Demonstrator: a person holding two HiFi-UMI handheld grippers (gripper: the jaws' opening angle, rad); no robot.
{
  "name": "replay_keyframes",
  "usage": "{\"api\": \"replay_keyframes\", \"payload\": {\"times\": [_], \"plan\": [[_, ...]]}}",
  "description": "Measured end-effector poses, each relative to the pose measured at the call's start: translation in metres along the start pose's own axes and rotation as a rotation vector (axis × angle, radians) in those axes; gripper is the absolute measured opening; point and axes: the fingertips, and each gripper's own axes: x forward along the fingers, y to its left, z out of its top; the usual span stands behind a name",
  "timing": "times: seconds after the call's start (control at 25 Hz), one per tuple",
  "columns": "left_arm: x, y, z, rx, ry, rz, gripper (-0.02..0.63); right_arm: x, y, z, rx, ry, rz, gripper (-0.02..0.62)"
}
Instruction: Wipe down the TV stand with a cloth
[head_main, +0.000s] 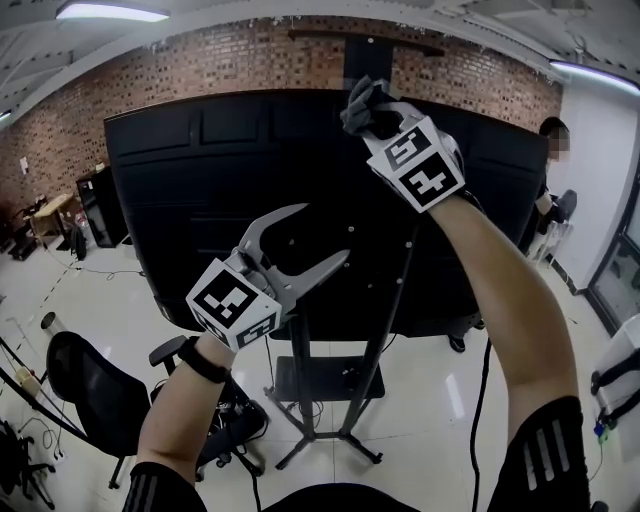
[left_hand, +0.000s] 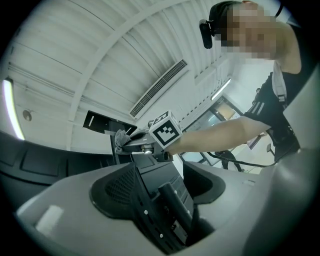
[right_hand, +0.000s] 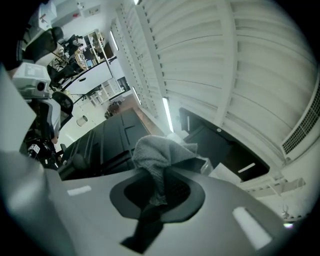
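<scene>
The TV stand (head_main: 322, 380) is a black post on a flat base, carrying a big black screen (head_main: 200, 190) seen from its back. My right gripper (head_main: 372, 110) is raised at the screen's top edge, by the stand's upper post (head_main: 357, 55), and is shut on a bunched grey cloth (head_main: 356, 100). In the right gripper view the cloth (right_hand: 159, 159) hangs out of the jaws above the screen's back (right_hand: 102, 140). My left gripper (head_main: 318, 238) is held lower, in front of the screen's back, open and holding nothing. The left gripper view shows the right gripper's marker cube (left_hand: 165, 129) and the cloth (left_hand: 121, 138).
A black office chair (head_main: 88, 392) stands at the lower left on the white floor. Another person (head_main: 551, 150) stands at the far right past the screen. A brick wall (head_main: 70, 120) lies behind, and a cable (head_main: 476, 420) hangs by my right arm.
</scene>
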Motion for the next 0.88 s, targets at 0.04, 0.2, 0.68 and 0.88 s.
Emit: {"api": "replay_keyframes", "payload": {"times": [0.04, 0.2, 0.68, 0.88], "plan": [[-0.001, -0.002, -0.004, -0.008, 0.004, -0.002, 0.322, 0.000, 0.009, -0.006, -0.011, 0.012, 0.013, 0.029], [-0.010, -0.010, -0.020, -0.042, 0.018, 0.000, 0.322, -0.002, 0.047, -0.031, -0.096, 0.065, 0.053, 0.029], [-0.040, -0.035, -0.066, -0.130, 0.050, 0.015, 0.319, -0.008, 0.148, -0.103, -0.443, 0.230, 0.134, 0.029], [-0.050, -0.045, -0.079, -0.167, 0.061, 0.014, 0.317, -0.014, 0.170, -0.120, -0.605, 0.266, 0.123, 0.029]]}}
